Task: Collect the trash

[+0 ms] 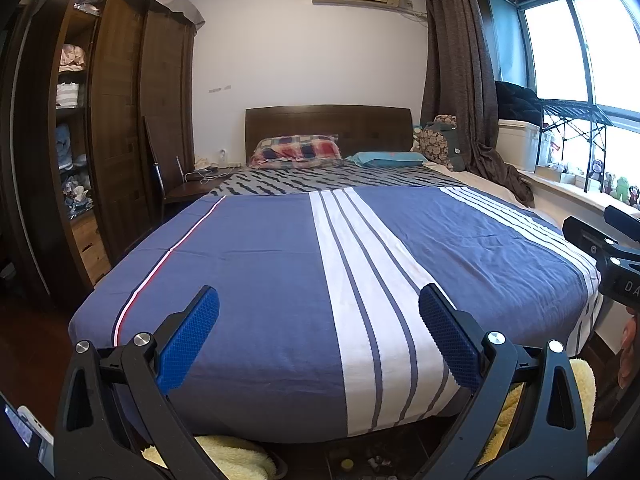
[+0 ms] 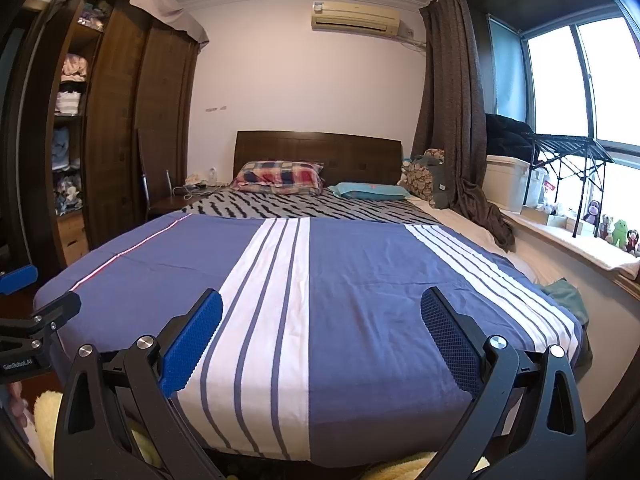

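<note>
Left gripper [image 1: 319,336] and right gripper [image 2: 321,340], black frames with blue textured pads, both spread wide, grasping nothing, above the foot edge of the blue bedspread with white stripes [image 1: 260,264]. Small trash bits [image 1: 362,462], too tiny to identify, on dark floor below that edge, between fluffy yellow slippers [image 1: 236,458]. Bed top flat, uncluttered.

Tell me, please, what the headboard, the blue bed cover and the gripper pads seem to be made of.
Headboard: likely dark wood with a smooth, slightly glossy finish; faint panel joints show.
Blue bed cover: woven fabric, probably cotton, matte, with soft creases.
Gripper pads: likely blue rubber or plastic; a fine dotted grip texture is visible.
</note>
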`<state>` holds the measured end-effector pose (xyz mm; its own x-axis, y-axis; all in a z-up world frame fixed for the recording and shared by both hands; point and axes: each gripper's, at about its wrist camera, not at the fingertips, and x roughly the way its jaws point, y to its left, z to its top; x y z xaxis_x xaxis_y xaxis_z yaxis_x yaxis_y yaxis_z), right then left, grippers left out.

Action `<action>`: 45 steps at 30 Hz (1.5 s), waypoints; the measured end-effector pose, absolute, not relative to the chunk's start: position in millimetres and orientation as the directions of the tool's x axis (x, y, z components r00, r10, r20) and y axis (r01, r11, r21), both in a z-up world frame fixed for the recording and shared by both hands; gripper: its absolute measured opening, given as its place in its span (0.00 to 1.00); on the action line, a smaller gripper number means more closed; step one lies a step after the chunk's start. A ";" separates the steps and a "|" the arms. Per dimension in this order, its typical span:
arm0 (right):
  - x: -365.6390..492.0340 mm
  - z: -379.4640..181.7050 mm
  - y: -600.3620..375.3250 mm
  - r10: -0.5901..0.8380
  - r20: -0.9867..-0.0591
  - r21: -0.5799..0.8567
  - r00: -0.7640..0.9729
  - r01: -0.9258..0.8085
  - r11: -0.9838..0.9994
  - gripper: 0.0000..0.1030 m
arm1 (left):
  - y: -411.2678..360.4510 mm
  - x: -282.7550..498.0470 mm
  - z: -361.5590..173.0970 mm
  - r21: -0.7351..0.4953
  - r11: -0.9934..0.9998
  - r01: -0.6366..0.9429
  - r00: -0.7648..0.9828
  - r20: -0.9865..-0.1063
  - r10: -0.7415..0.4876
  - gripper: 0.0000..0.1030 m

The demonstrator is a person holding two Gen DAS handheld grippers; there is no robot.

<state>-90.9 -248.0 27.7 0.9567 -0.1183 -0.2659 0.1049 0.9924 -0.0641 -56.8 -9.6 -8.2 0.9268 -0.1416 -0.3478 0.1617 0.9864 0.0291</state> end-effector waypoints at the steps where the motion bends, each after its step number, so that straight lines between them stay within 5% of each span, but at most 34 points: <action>1: -90.9 27.2 -247.6 -0.118 -0.265 -0.064 0.957 0.104 0.992 0.97 | -9.7 -57.0 -8.4 0.029 0.987 0.161 0.927 -0.347 -0.141 0.92; 45: -90.8 21.0 -251.4 -0.116 -0.280 -0.048 0.953 0.107 0.993 0.97 | -8.2 -60.9 -6.1 -0.025 0.985 0.169 0.927 -0.336 -0.168 0.92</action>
